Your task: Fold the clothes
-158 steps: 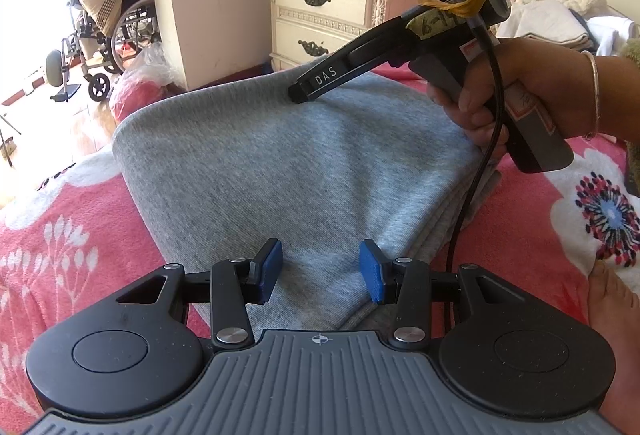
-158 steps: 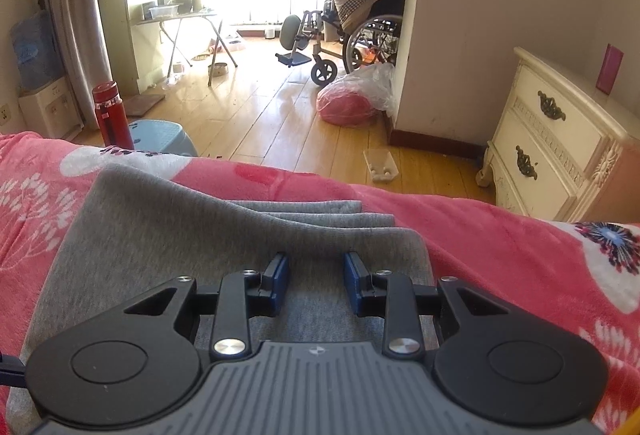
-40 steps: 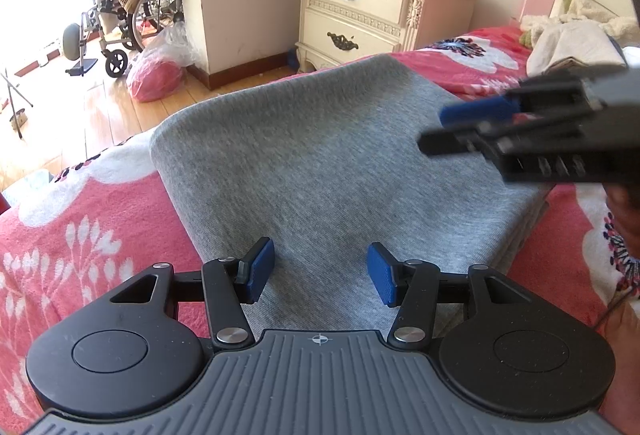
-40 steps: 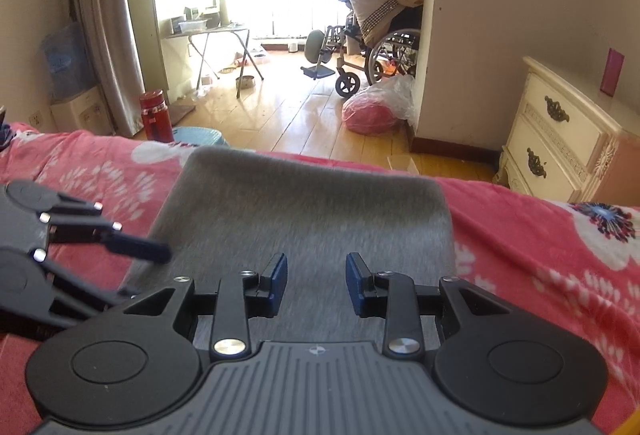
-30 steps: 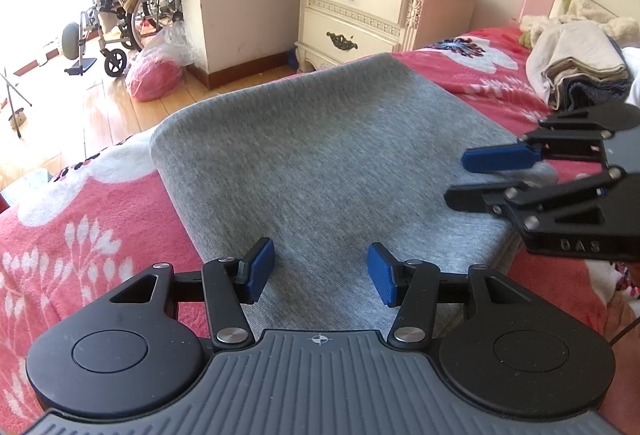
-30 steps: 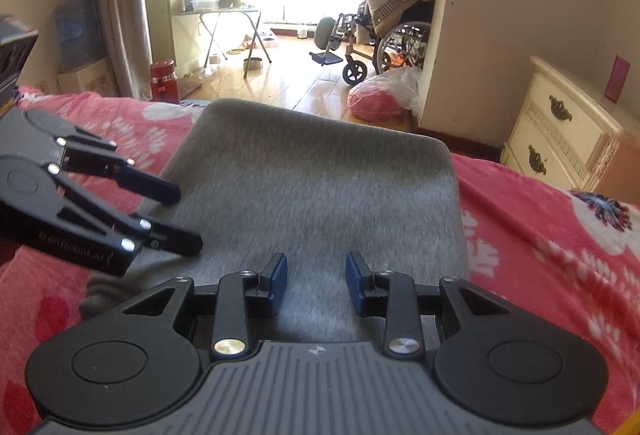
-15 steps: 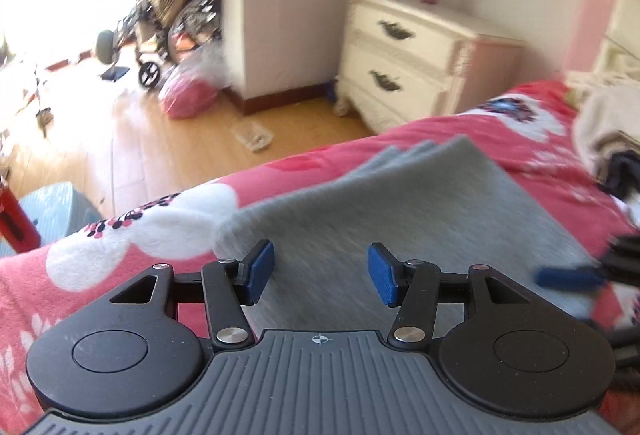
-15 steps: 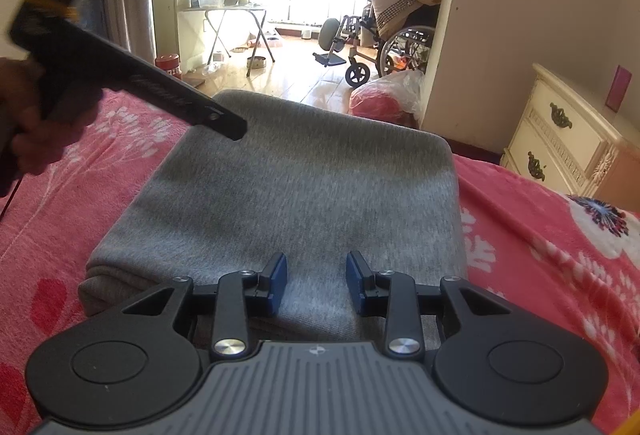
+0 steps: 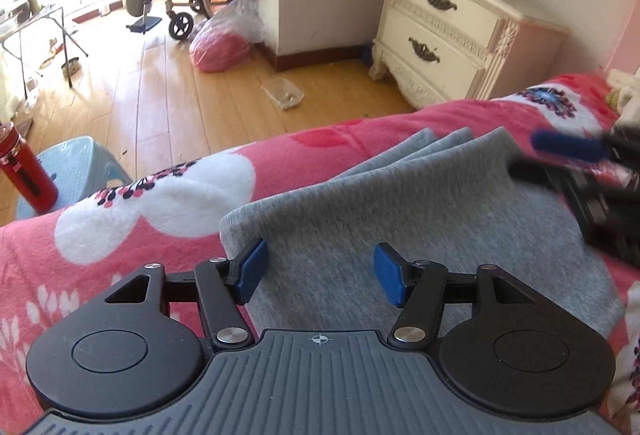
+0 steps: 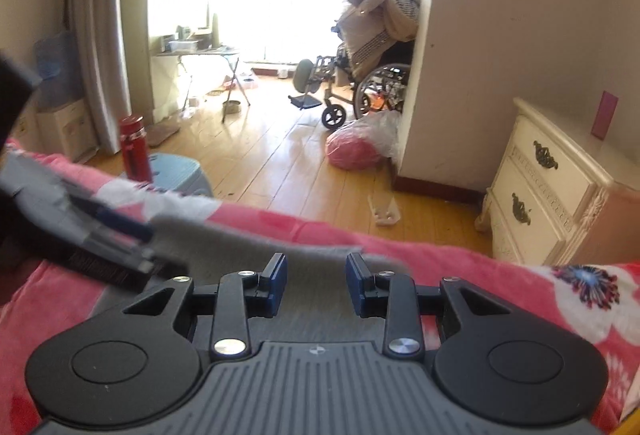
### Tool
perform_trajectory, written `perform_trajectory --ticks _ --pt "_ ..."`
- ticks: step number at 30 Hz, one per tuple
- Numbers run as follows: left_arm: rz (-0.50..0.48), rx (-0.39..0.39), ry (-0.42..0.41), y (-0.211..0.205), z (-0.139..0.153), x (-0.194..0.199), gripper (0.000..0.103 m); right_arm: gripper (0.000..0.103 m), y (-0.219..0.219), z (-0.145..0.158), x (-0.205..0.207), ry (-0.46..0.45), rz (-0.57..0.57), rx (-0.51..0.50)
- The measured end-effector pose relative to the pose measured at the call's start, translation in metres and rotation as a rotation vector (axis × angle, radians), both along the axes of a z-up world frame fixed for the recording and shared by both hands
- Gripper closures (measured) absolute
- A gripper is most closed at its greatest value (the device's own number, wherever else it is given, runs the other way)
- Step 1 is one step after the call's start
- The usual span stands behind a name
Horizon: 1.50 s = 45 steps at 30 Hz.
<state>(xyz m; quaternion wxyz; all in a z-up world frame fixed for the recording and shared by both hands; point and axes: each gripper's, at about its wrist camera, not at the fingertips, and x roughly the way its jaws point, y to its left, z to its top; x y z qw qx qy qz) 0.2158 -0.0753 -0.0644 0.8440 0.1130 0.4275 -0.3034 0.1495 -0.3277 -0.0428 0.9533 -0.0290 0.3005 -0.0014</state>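
Item: grey garment, folded in stacked layers on the pink floral bedspread, long axis running 7 to 1 o'clock ahead of my left claw. Its near edge sits between my wide, empty left pads; my right claw, likewise wide and empty, hovers over the opposite end at 3 o'clock. Soft knit, layered edges fanned at 1 o'clock; both hands equally near.

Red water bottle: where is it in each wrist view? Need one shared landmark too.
Left wrist: the red metal water bottle stands at the far left edge, beside the light-blue plastic stool.
Right wrist: the bottle stands left of centre, behind that stool.
Shared landmark: the cream two-drawer nightstand.
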Motion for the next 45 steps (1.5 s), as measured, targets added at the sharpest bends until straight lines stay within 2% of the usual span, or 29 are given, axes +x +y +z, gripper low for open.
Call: perform_trajectory --ticks 4,7,11,15,18,21,23,27,31,34,45 --pt "0.011 0.03 0.016 -0.002 0.0 -0.002 0.035 0.068 -0.01 -0.019 0.026 0.122 -0.033 0.004" --pt "0.019 0.052 0.028 -0.004 -0.001 -0.004 0.023 0.069 -0.016 -0.035 0.038 0.195 -0.054 0.008" --pt "0.03 0.081 0.044 -0.006 -0.001 -0.006 0.02 0.069 -0.018 -0.023 0.023 0.164 -0.057 0.055" --pt "0.055 0.096 0.064 -0.005 -0.001 -0.008 0.019 0.068 -0.002 0.001 -0.01 0.123 0.043 0.062" --pt "0.086 0.113 0.075 -0.001 0.002 -0.013 0.018 0.068 0.017 0.007 -0.039 0.102 0.12 0.056" --pt "0.104 0.122 0.078 0.009 0.007 -0.027 0.015 0.068 0.032 -0.002 -0.062 0.12 0.164 0.05" --pt "0.11 0.123 0.078 0.015 0.011 -0.037 0.008 0.068 0.04 -0.009 -0.074 0.135 0.189 0.038" --pt "0.107 0.154 0.087 0.016 0.004 -0.044 0.005 0.068 0.053 -0.034 -0.085 0.197 0.21 -0.065" --pt "0.104 0.185 0.095 0.017 -0.004 -0.051 0.005 0.068 0.061 -0.037 -0.086 0.177 0.218 -0.117" --pt "0.102 0.209 0.102 0.018 -0.009 -0.057 0.005 0.068 0.063 -0.039 -0.086 0.174 0.22 -0.118" --pt "0.12 0.223 0.102 0.017 -0.013 -0.062 0.002 0.068 0.064 -0.046 -0.091 0.15 0.233 -0.156"
